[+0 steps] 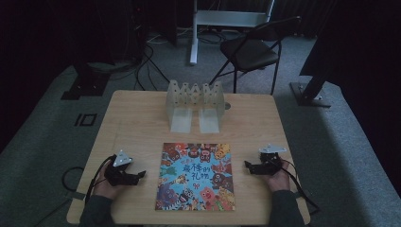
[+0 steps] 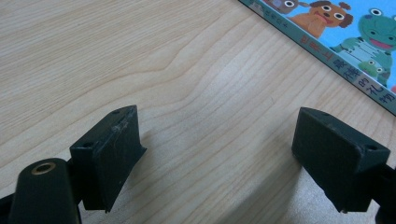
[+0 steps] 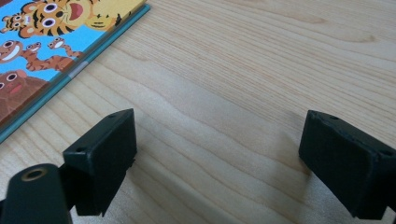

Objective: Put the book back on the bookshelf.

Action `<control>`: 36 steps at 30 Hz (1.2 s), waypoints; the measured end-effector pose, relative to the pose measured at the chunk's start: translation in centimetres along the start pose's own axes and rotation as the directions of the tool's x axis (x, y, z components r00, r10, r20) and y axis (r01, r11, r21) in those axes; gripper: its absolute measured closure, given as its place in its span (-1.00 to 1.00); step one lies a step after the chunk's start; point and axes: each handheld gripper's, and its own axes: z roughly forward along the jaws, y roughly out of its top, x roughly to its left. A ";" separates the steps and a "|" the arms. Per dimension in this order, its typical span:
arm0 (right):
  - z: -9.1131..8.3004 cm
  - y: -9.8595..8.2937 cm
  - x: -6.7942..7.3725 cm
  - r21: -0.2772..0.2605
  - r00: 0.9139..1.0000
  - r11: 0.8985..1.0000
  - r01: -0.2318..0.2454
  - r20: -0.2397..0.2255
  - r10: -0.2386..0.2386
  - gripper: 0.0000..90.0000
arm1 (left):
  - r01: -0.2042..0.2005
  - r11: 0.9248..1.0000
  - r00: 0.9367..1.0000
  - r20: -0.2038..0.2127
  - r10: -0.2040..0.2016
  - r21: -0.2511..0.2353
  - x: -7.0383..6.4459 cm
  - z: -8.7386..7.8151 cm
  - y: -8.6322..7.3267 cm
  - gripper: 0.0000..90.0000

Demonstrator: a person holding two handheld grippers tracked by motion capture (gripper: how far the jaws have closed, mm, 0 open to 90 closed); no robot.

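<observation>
A colourful picture book (image 1: 196, 176) with cartoon animals lies flat at the front middle of the wooden table (image 1: 137, 118). To its left my left gripper (image 1: 140, 176) rests on the table, held by a hand and pointing at the book. Its jaws stand wide apart over bare wood in the left gripper view (image 2: 219, 158), with the book's edge (image 2: 336, 37) ahead at the upper right. On the book's other side is my right gripper (image 1: 247, 165), open (image 3: 219, 158) with nothing between the jaws, and the book's corner (image 3: 56, 51) lies at the upper left.
A clear plastic rack (image 1: 194, 105) with zigzag dividers stands at the back middle of the table. Beyond the table are a black folding chair (image 1: 250, 49), a white stand (image 1: 196, 28) and cables on grey carpet.
</observation>
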 end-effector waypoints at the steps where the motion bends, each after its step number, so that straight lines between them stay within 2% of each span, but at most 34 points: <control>1: 0.0 0.0 0.0 -0.001 1.000 1.000 0.001 -0.002 -0.001 -0.72 | 0.007 1.000 1.000 -0.007 -0.007 0.001 -0.1 0.0 0.0 -0.65; 7: -0.1 0.0 0.1 -0.009 1.000 1.000 -0.003 0.001 0.003 -0.66 | 0.061 0.998 0.996 -0.063 -0.060 0.003 -0.8 0.4 0.4 -0.69; 10: -0.1 0.0 0.1 -0.010 1.000 1.000 -0.006 0.003 0.006 -0.65 | 0.066 0.998 0.995 -0.070 -0.065 0.006 -0.8 0.5 0.5 -0.71; 20: -0.2 0.1 0.7 -0.015 0.999 1.000 -0.023 0.025 0.023 -0.45 | 0.087 0.996 0.992 -0.090 -0.086 0.006 -1.1 0.5 0.6 -0.70; 25: -0.2 0.5 1.6 -0.017 1.000 1.000 0.005 0.030 -0.005 -0.35 | 0.077 0.997 0.994 -0.082 -0.077 0.002 -1.3 0.4 0.6 -0.54; 30: -0.6 1.4 2.8 -0.048 0.999 0.998 0.038 0.023 -0.037 -0.29 | 0.086 0.996 0.992 -0.090 -0.086 -0.002 -1.4 0.4 0.6 -0.53; 36: -0.2 2.1 3.8 -0.039 0.997 0.996 0.079 0.024 -0.078 -0.29 | 0.070 0.998 0.995 -0.076 -0.070 -0.004 -1.5 0.4 0.6 -0.55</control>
